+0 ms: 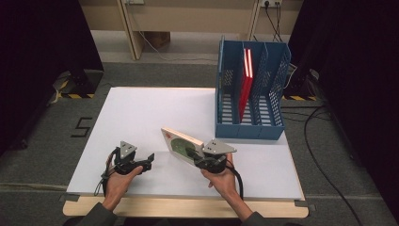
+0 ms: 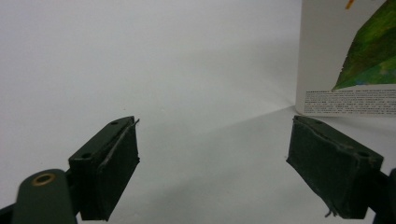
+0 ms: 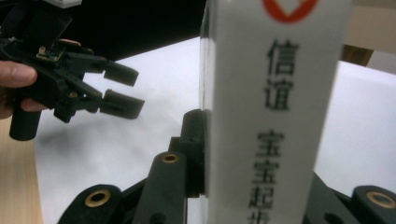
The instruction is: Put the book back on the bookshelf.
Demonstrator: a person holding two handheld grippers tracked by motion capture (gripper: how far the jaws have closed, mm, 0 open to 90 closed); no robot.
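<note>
My right gripper [image 1: 192, 152] is shut on a white book [image 1: 181, 144] with a green picture on its cover, holding it tilted just above the white board. In the right gripper view the book's white spine [image 3: 275, 107] with black characters stands between my jaws, which press on both covers. My left gripper [image 1: 149, 161] rests low on the board to the left of the book, its jaws open with nothing between them [image 2: 212, 172]. A corner of the book's cover [image 2: 348, 60] shows ahead of it at the upper right. The left gripper [image 3: 119, 88] also appears in the right gripper view.
A blue slotted file rack [image 1: 251, 89] stands at the board's back right, with a red book [image 1: 245, 80] upright in a middle slot. The white board [image 1: 155, 108] lies on a wooden table over grey carpet. Cables trail on the floor at the right.
</note>
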